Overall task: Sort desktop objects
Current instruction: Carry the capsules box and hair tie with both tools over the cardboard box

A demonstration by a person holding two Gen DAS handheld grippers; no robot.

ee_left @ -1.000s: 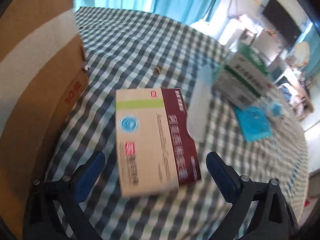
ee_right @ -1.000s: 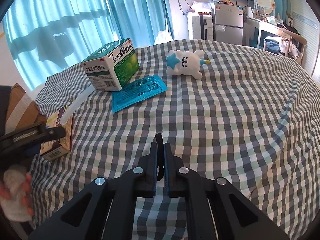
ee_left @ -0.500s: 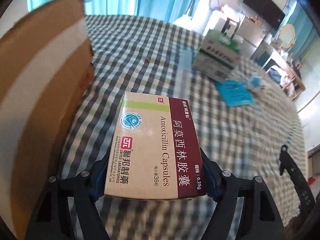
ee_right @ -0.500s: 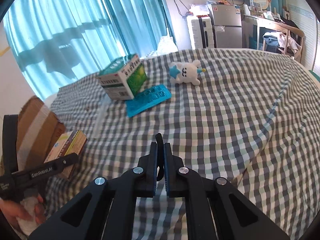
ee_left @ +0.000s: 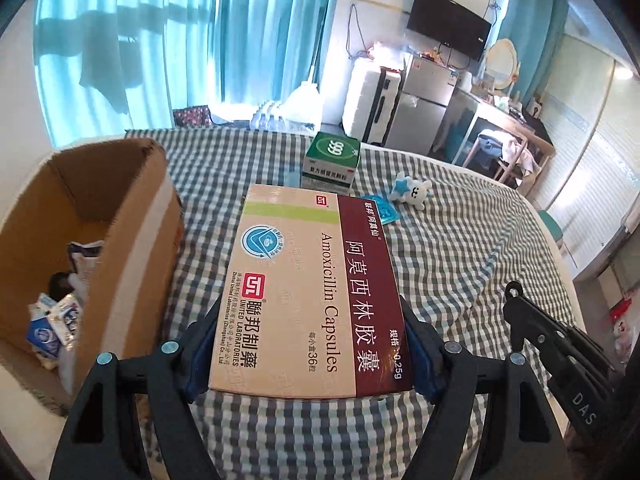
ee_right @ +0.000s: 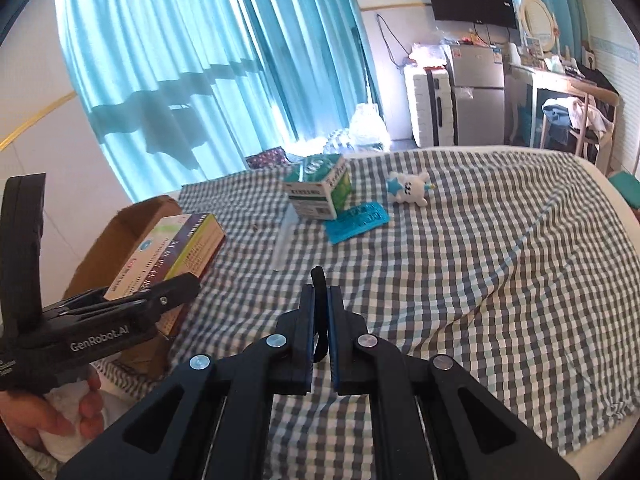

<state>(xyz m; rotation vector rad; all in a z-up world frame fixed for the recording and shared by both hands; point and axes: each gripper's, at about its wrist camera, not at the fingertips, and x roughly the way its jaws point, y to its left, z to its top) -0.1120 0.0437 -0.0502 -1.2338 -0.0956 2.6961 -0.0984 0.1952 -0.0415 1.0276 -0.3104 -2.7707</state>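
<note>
Left gripper (ee_left: 308, 344): I hold the amoxicillin box (ee_left: 312, 292) clamped between both jaws, raised above the checked cloth (ee_left: 460, 264).

The box sits right of the open cardboard carton (ee_left: 132, 216). My right gripper (ee_right: 320, 300) is fully closed and empty, low over the cloth.

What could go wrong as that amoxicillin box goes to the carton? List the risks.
1. The left tongs pinch only the near end of the amoxicillin box; it may pivot or slip out.
2. The cardboard carton has a tall wall beside the box; a low swing could catch its rim.
</note>
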